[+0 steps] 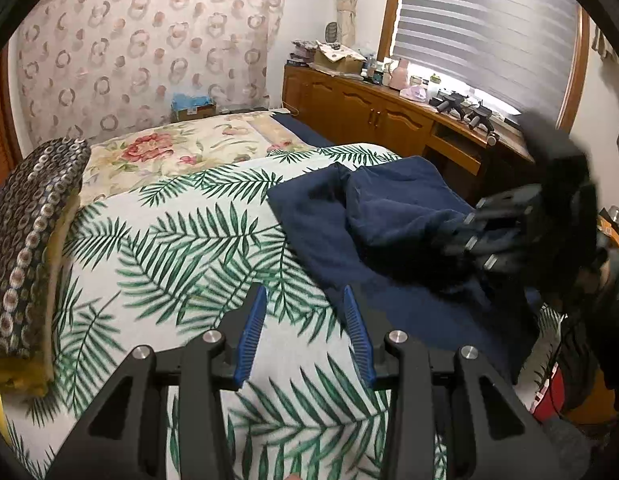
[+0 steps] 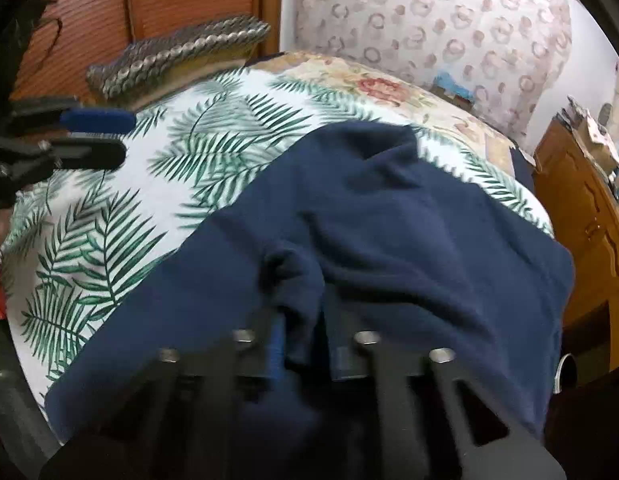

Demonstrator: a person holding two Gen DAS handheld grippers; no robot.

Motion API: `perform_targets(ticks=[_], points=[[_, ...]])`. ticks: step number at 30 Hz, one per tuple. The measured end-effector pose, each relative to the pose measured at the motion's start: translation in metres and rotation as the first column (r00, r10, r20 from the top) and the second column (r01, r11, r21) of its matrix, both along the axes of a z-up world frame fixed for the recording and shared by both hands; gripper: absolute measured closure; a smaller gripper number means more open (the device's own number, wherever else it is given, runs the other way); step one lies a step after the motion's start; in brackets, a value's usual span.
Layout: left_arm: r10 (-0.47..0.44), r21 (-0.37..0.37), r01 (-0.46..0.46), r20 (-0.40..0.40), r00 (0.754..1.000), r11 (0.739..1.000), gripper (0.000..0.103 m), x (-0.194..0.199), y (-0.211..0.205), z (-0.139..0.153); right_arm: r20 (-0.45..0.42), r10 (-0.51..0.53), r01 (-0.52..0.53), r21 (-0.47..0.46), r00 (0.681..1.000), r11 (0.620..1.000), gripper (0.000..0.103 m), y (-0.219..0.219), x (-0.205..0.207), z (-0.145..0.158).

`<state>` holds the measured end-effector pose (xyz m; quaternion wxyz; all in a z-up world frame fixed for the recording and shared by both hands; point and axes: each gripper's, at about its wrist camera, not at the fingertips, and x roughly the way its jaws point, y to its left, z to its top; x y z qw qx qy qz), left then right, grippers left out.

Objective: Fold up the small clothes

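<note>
Left gripper [image 1: 305,336] fills the 6 o'clock edge of the left wrist view, blue pads apart with nothing between them, hanging over the palm-leaf bedspread [image 1: 197,248], probably parked there until a second corner needs holding. Navy garment [image 1: 389,232] lies rumpled at 3 o'clock on the spread, just past the right pad. Right gripper [image 1: 465,240] comes in blurred from 3 o'clock, nose down into the cloth. Patterned cushion [image 1: 29,240] sits at 9 o'clock, clear of the work. Right wrist view: right gripper [image 2: 305,336] at 6 o'clock is clenched on a bunched ridge of the navy garment [image 2: 389,220], which spreads from centre to 4 o'clock; likely pinched to lift an edge for the fold. Left gripper [image 2: 97,136] waits at 9 o'clock.
</note>
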<state>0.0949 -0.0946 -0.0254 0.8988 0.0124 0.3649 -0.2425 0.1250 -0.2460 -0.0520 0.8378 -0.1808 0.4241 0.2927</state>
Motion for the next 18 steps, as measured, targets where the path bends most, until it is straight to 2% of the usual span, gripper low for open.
perform_targets(ticks=[4,9,13,18], points=[[-0.015,0.011,0.015,-0.010,1.000,1.000,0.064,0.019,-0.011,0.000,0.073,-0.042,0.038,0.053,0.996,0.998,0.096,-0.028,0.008,0.034],[-0.036,0.016,0.037,-0.028,0.999,0.999,0.064,0.044,-0.028,-0.002,0.151,-0.133,0.128,0.044,0.980,0.991,0.096,-0.073,0.044,0.067],[-0.046,0.027,0.047,-0.045,0.998,0.999,0.064,0.063,-0.041,-0.004,0.165,-0.198,0.199,0.013,0.966,0.980,0.097,-0.107,0.077,0.071],[-0.031,0.031,0.033,-0.067,0.997,0.999,0.064,0.085,-0.049,-0.010,0.141,-0.270,0.272,0.003,0.953,0.962,0.097,-0.141,0.115,0.059]])
